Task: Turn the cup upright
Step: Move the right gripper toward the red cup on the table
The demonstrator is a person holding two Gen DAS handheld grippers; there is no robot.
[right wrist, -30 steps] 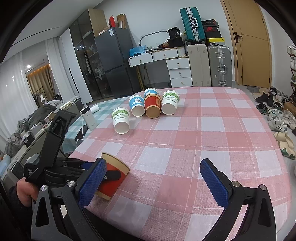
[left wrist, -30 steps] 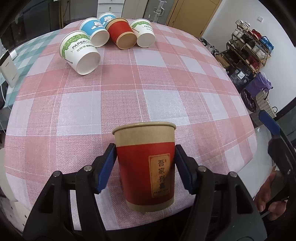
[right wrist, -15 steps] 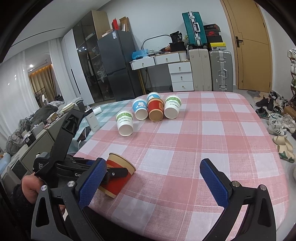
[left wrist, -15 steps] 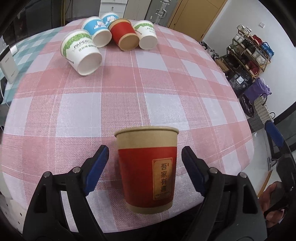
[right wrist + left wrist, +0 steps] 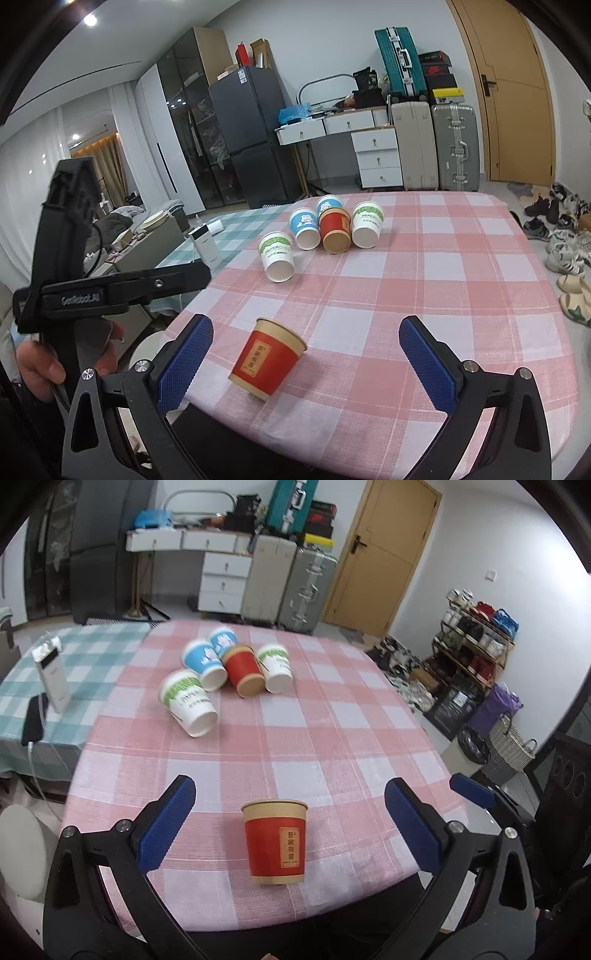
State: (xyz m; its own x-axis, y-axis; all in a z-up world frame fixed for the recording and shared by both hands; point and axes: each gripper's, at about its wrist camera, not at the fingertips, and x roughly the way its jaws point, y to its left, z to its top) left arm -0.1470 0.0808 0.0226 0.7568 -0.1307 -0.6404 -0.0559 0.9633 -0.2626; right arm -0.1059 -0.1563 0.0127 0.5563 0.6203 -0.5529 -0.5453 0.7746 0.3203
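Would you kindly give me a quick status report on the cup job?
Left gripper open, clear of the cup. Right gripper open, empty. Red cup upright near the table edge. Five cups lying far back, nothing in the way.

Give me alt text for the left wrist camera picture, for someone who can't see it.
A red paper cup stands upright near the front edge of a pink checked table, between the wide-open blue pads of the left tongs, untouched. Five more cups lie on their sides farther back.
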